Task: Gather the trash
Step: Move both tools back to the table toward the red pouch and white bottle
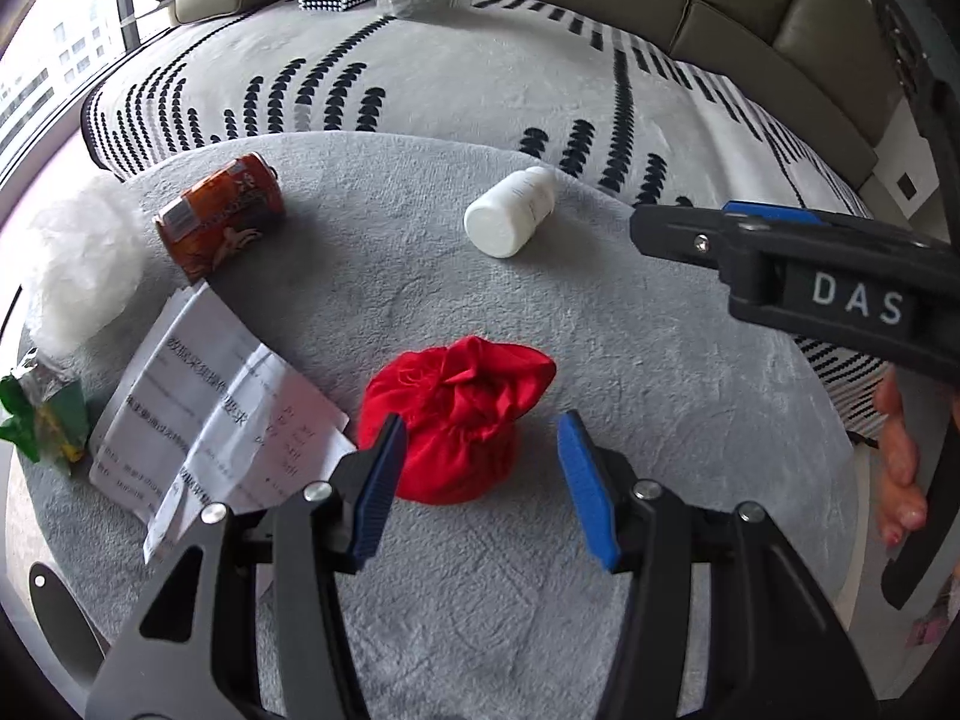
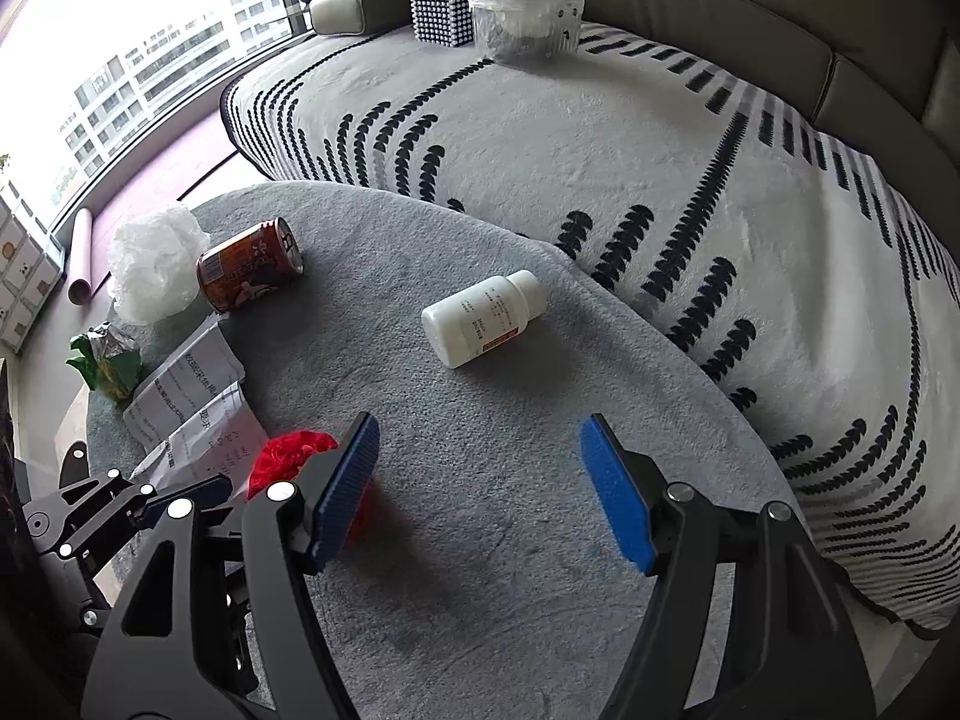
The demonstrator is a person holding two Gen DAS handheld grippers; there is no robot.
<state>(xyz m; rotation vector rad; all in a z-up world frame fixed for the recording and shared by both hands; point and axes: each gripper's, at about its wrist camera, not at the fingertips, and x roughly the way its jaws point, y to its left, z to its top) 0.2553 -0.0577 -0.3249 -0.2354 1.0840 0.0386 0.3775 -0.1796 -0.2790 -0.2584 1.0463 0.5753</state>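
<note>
I see a grey-green sofa [image 2: 840,18] at the back, and in front of it a white rug with black dashes [image 2: 600,138] carrying a lined clear bin [image 2: 525,18] beside a studded box [image 2: 439,18]. Nearer me lies the round grey fleece mat [image 2: 480,420] with the trash spread on it. My left gripper [image 1: 477,480] has its jaws wide apart and holds nothing; the red cloth pouch [image 1: 459,420] sits between its blue pads, just beyond the tips. My right gripper [image 2: 480,492] is equally spread and empty above bare mat, with the white pill bottle [image 2: 483,318] lying on its side ahead of it. Toward the left edge sit crumpled printed papers [image 1: 222,414], a wad of clear plastic [image 1: 81,264], a dented orange can [image 1: 222,216] on its side touching that plastic, and a green wrapper [image 1: 42,420].
</note>
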